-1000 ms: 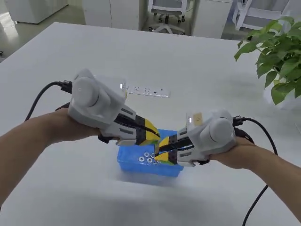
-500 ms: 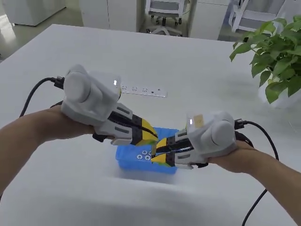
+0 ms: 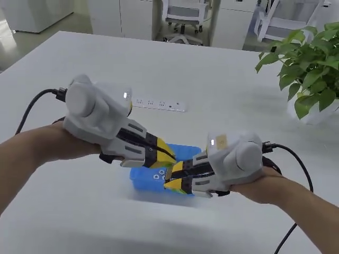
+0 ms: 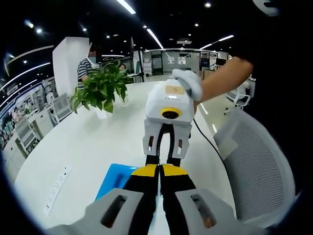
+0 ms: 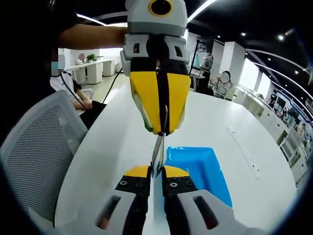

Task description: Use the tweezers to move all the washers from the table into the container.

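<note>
Blue container (image 3: 139, 180) — silver washers (image 3: 158, 175) inside; slim tweezers (image 5: 158, 149) near its edge.

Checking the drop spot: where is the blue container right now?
Head view: the blue container sits on the white table beneath the meeting tips of the left claw and right claw, nearer the person than the power strip.

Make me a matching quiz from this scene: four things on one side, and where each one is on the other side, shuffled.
1 washers
2 tweezers
3 power strip
4 plant

A at the table's far right
B inside the blue container
C flat near the table's middle
D running from the left gripper to the right gripper

Pairs: 1-B, 2-D, 3-C, 4-A
</note>
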Demonstrator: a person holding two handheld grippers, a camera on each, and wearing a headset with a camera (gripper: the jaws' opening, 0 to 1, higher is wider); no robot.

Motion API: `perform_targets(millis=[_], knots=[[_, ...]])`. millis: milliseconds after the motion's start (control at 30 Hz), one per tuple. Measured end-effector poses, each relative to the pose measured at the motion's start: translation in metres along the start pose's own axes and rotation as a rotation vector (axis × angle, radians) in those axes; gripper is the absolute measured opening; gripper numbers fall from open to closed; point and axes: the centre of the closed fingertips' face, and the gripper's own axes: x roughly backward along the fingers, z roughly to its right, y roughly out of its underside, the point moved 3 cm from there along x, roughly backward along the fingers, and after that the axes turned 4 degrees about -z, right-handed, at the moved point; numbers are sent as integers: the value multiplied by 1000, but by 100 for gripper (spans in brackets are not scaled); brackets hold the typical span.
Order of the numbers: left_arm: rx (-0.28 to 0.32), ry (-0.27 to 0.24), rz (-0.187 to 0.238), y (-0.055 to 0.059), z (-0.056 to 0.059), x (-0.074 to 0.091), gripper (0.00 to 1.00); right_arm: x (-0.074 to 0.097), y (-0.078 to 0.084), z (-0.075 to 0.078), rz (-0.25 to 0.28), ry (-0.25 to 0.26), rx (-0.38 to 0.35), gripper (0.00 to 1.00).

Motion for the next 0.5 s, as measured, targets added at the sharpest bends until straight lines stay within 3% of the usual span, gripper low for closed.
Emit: perform_targets(millis=[500], knots=[[11,52,-39,20,17,3,5,-6,10,-20,-50,-32,4,7]])
